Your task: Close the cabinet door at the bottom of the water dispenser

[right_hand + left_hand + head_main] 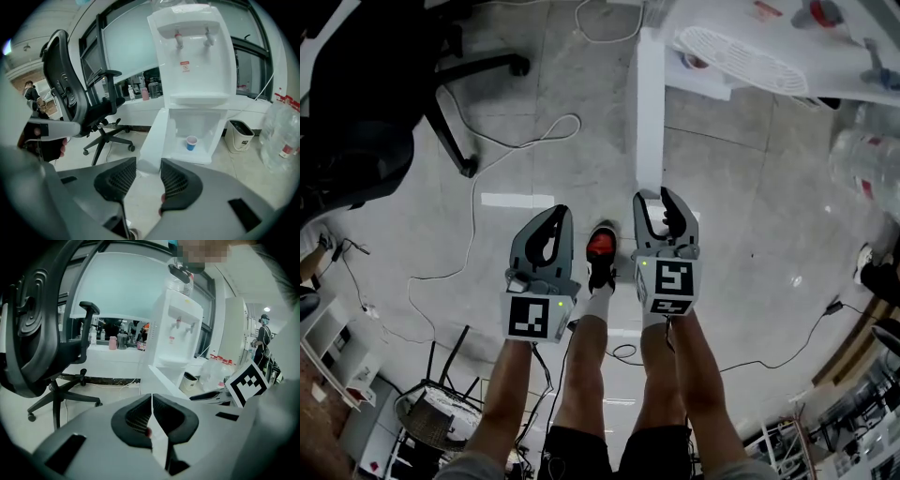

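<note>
The white water dispenser (192, 51) stands ahead, with its bottom cabinet open and a small blue cup (191, 143) inside. The cabinet door (154, 136) swings out toward me; from the head view it shows edge-on as a white strip (649, 103). My right gripper (654, 197) is open, its tips at the door's free end, and the door's lower edge shows in the gap between its jaws (147, 176); I cannot tell whether they touch. My left gripper (560, 214) is shut and empty, left of the door. Its own view shows the dispenser (176, 333) farther off.
A black office chair (356, 103) stands to the left, also close in the left gripper view (42, 357). White cables (487, 159) trail over the floor. Large water bottles (281, 136) and a small bin (240, 136) sit right of the dispenser. My shoe (600, 248) is between the grippers.
</note>
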`<state>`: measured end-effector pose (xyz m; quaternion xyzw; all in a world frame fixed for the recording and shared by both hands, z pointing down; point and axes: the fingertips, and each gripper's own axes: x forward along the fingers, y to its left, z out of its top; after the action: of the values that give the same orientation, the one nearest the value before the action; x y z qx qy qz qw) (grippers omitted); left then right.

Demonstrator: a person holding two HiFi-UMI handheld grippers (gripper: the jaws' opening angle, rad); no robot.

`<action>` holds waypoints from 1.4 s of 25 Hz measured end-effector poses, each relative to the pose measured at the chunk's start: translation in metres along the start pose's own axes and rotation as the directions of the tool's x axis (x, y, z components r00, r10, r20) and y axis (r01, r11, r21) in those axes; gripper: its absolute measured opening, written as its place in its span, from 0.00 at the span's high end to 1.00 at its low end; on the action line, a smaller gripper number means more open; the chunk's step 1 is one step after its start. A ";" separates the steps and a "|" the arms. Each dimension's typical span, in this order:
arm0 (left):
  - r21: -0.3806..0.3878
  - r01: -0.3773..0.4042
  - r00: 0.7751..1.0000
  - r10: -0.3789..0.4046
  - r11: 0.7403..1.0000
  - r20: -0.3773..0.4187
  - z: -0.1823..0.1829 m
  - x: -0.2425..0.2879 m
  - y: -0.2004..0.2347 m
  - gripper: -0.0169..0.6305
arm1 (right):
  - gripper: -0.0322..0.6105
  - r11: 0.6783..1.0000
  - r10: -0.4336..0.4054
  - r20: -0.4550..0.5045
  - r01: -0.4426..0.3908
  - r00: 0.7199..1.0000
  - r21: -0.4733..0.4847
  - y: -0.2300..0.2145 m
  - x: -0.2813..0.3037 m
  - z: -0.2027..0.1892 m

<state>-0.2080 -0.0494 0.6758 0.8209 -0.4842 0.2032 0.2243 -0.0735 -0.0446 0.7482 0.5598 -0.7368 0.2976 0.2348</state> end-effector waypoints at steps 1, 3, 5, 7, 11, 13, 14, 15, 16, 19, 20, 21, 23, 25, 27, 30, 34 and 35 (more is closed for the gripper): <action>0.005 0.005 1.000 -0.005 1.000 0.001 0.001 0.001 -0.005 0.93 | 0.68 1.000 -0.007 0.003 0.007 1.000 -0.002 -0.006 -0.003 -0.001; 0.020 0.016 1.000 -0.016 1.000 0.000 0.003 0.005 -0.018 0.93 | 0.68 1.000 -0.019 0.007 0.019 1.000 -0.003 -0.018 -0.008 -0.003; 0.037 0.029 1.000 -0.029 0.999 -0.002 0.004 0.010 -0.031 0.93 | 0.68 1.000 -0.030 0.010 0.030 1.000 -0.002 -0.031 -0.012 -0.003; 0.048 0.039 0.999 -0.038 0.998 -0.005 0.005 0.015 -0.042 0.93 | 0.68 0.999 -0.038 0.015 0.038 0.999 0.002 -0.042 -0.016 -0.002; 0.061 0.052 0.999 -0.051 0.997 -0.013 0.006 0.025 -0.058 0.93 | 0.68 0.998 -0.065 0.030 0.064 0.997 0.027 -0.065 -0.022 -0.002; 0.072 0.060 0.998 -0.059 0.996 -0.014 0.009 0.031 -0.066 0.93 | 0.68 0.996 -0.081 0.035 0.079 0.996 0.036 -0.078 -0.024 -0.003; 0.078 0.065 0.998 -0.064 0.995 -0.014 0.010 0.034 -0.069 0.93 | 0.68 0.996 -0.085 0.035 0.084 0.996 0.039 -0.084 -0.025 -0.003; 0.084 0.070 0.998 -0.069 0.994 -0.015 0.012 0.037 -0.073 0.93 | 0.68 0.995 -0.088 0.037 0.086 0.995 0.042 -0.089 -0.025 -0.002; 0.089 0.075 0.997 -0.074 0.993 -0.016 0.013 0.040 -0.077 0.93 | 0.68 0.995 -0.091 0.042 0.089 0.995 0.046 -0.094 -0.026 0.000; 0.102 0.090 0.996 -0.088 0.991 -0.024 0.016 0.048 -0.089 0.93 | 0.68 0.993 -0.109 0.053 0.106 0.993 0.058 -0.108 -0.029 0.003; 0.106 0.094 0.995 -0.092 0.990 -0.026 0.016 0.051 -0.092 0.93 | 0.68 0.991 -0.118 0.056 0.114 0.991 0.064 -0.114 -0.030 0.004; 0.112 0.099 0.995 -0.096 0.989 -0.027 0.018 0.054 -0.095 0.93 | 0.68 0.990 -0.129 0.060 0.124 0.990 0.071 -0.121 -0.031 0.005; 0.124 0.108 0.994 -0.105 0.986 -0.027 0.021 0.060 -0.101 0.93 | 0.73 0.985 -0.158 0.072 0.152 0.985 0.082 -0.135 -0.031 0.008; 0.134 0.116 0.993 -0.114 0.984 -0.026 0.023 0.067 -0.107 0.93 | 0.78 0.980 -0.190 0.087 0.183 0.978 0.083 -0.149 -0.031 0.012; 0.142 0.123 0.992 -0.121 0.982 -0.023 0.026 0.075 -0.113 0.93 | 0.79 0.977 -0.203 0.099 0.194 0.974 0.092 -0.162 -0.029 0.016; 0.152 0.131 0.991 -0.131 0.980 -0.012 0.030 0.085 -0.118 0.93 | 0.79 0.974 -0.210 0.111 0.199 0.971 0.104 -0.177 -0.026 0.021; 0.168 0.137 0.990 -0.139 0.976 0.000 0.035 0.098 -0.122 0.93 | 0.79 0.972 -0.223 0.127 0.211 0.966 0.101 -0.192 -0.023 0.028; 0.170 0.140 0.990 -0.142 0.975 0.002 0.037 0.101 -0.123 0.93 | 0.79 0.972 -0.224 0.131 0.212 0.966 0.099 -0.196 -0.022 0.030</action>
<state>-0.0493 -0.0885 0.6802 0.8708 -0.4073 0.2214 0.1639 0.1209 -0.0888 0.7461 0.6666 -0.6724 0.2601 0.1896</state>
